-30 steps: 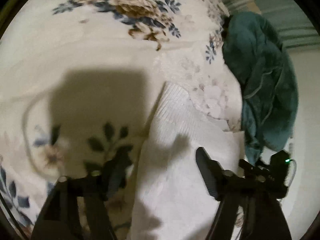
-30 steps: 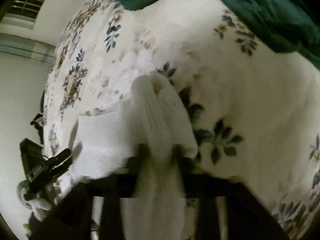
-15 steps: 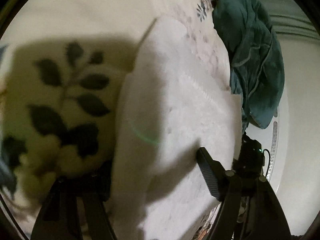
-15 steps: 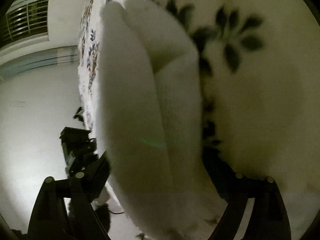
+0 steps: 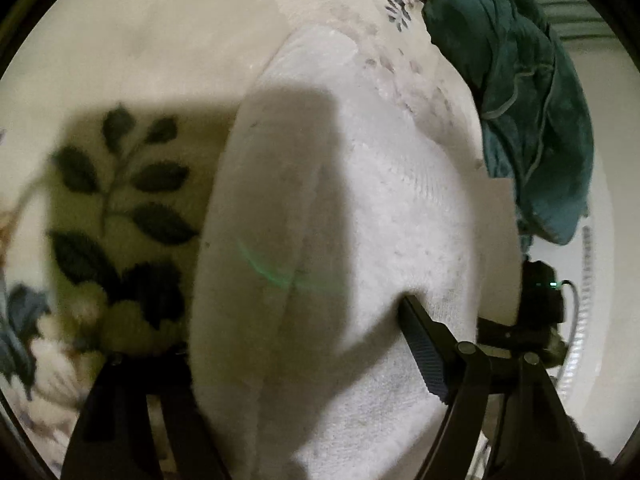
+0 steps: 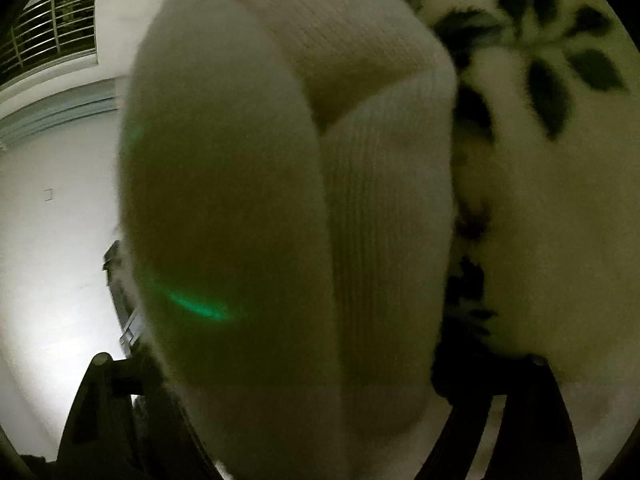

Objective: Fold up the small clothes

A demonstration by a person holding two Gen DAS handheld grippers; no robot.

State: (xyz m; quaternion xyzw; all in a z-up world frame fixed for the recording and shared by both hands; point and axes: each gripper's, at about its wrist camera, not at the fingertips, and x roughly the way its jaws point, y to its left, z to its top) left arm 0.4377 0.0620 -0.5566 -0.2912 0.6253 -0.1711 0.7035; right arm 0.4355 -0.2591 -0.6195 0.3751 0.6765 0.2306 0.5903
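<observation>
Filling the gap between both spread grippers — left gripper [image 5: 304, 344], right gripper [image 6: 312, 376] — lies the white garment [image 5: 360, 208].

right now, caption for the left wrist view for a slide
White garment spanning the open left gripper over a floral blanket.

Our left gripper [image 5: 304, 344] is matte black: its right finger [image 5: 424, 348] has a flat pad with fine ridges, fixed by two round pivot pins. Our right gripper [image 6: 316, 384] shows only dark black arms, one topped by a rounded pin, details lost in shadow.
</observation>
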